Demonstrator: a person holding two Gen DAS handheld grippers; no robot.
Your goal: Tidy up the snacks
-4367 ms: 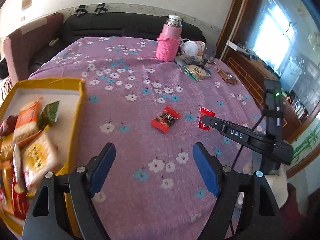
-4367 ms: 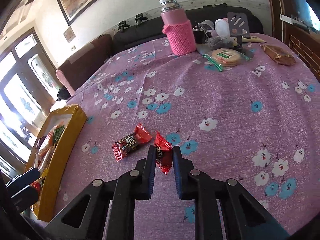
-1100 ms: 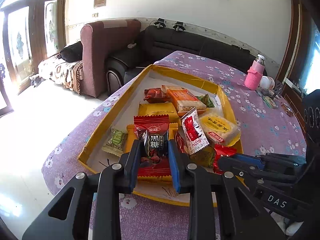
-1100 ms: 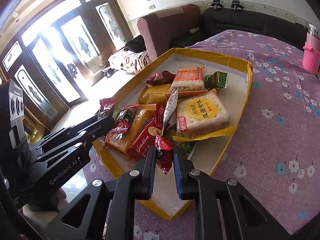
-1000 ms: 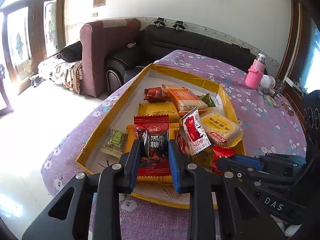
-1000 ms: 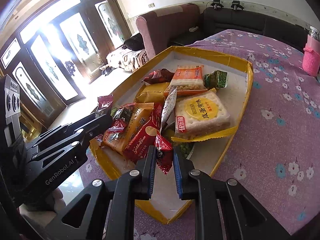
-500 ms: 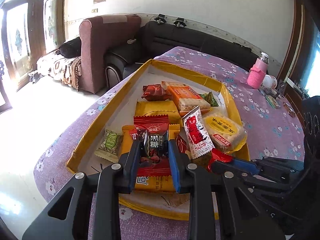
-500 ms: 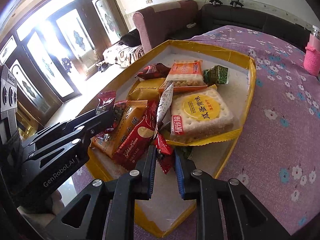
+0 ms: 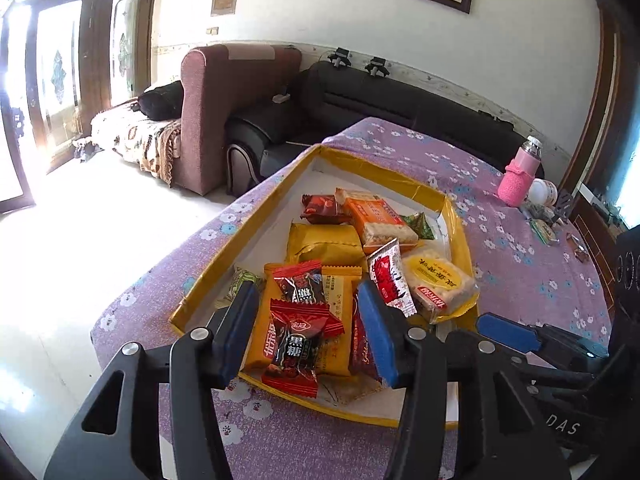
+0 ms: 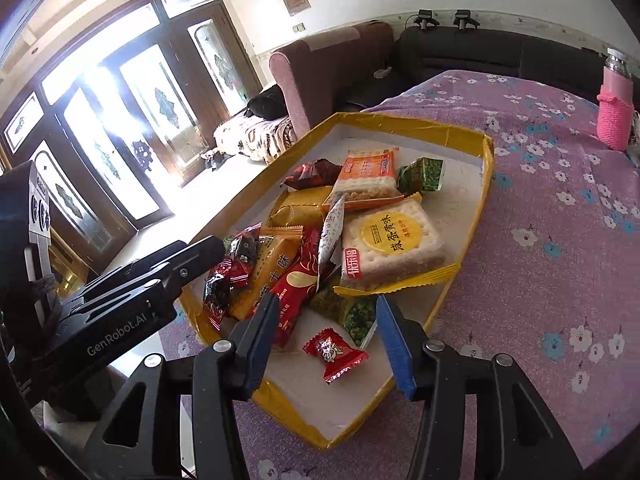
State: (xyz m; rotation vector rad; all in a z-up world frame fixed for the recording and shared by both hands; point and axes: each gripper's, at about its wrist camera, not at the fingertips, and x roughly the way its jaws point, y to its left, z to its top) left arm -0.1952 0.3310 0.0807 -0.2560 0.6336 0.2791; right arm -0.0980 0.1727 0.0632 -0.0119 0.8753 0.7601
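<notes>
Both claws, pinching candies half a second ago, now stand spread: the left claw (image 9: 310, 330) over its dark candy (image 9: 298, 350), the right claw (image 10: 328, 340) over its red candy (image 10: 334, 354), both dropped in the yellow tray (image 10: 486, 168).

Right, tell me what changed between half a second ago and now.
Both grippers let go. The left gripper opened its fingers and the dark red candy it had pinched now lies on the orange packet in the yellow tray. The right gripper opened too, and its small red candy dropped onto the bare tray floor. The other snacks, the pink bottle and the tray stayed put.
</notes>
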